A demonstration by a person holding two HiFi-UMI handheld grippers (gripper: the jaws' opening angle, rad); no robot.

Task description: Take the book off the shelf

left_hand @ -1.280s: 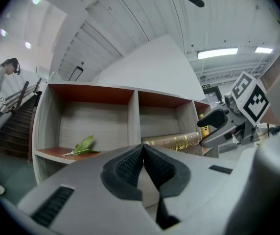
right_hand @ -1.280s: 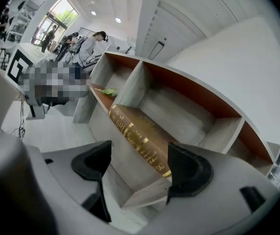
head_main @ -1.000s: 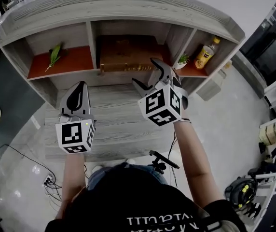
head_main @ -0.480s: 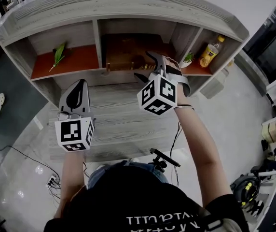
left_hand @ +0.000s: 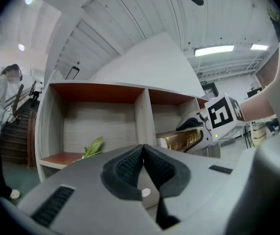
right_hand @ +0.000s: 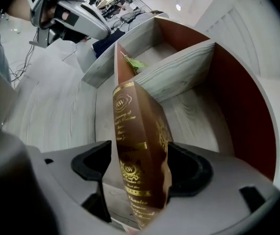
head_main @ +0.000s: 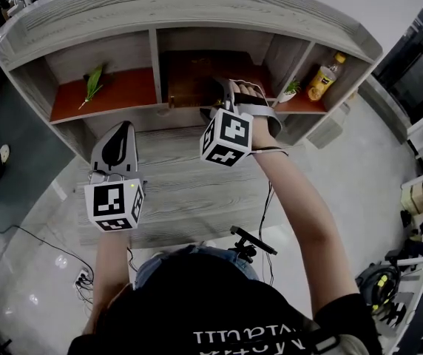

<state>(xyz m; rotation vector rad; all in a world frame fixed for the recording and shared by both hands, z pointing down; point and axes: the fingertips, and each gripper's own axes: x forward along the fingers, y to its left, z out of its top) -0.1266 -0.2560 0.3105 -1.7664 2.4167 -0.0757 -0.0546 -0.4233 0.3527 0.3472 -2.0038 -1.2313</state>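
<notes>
A brown book with gold print (head_main: 189, 80) lies in the middle compartment of the grey wooden shelf (head_main: 197, 6). My right gripper (head_main: 225, 96) reaches into that compartment. In the right gripper view the book (right_hand: 140, 131) stands between the two pads, and my right gripper (right_hand: 140, 166) is shut on its spine end. The book rests on the shelf board. My left gripper (head_main: 122, 130) hangs shut over the lower wooden board, left of the book, with nothing in it (left_hand: 143, 153). The left gripper view also shows the book (left_hand: 179, 140) with the right gripper on it.
A green leaf (head_main: 93, 81) lies in the left compartment on a red-brown board. A small potted plant (head_main: 291, 89) and a yellow bottle (head_main: 322, 76) stand in the right compartment. Upright dividers flank the book. A person stands far left (left_hand: 0, 102).
My right gripper has moved forward into the middle compartment, from in front of the book to around its near end. The left gripper has stayed still.
</notes>
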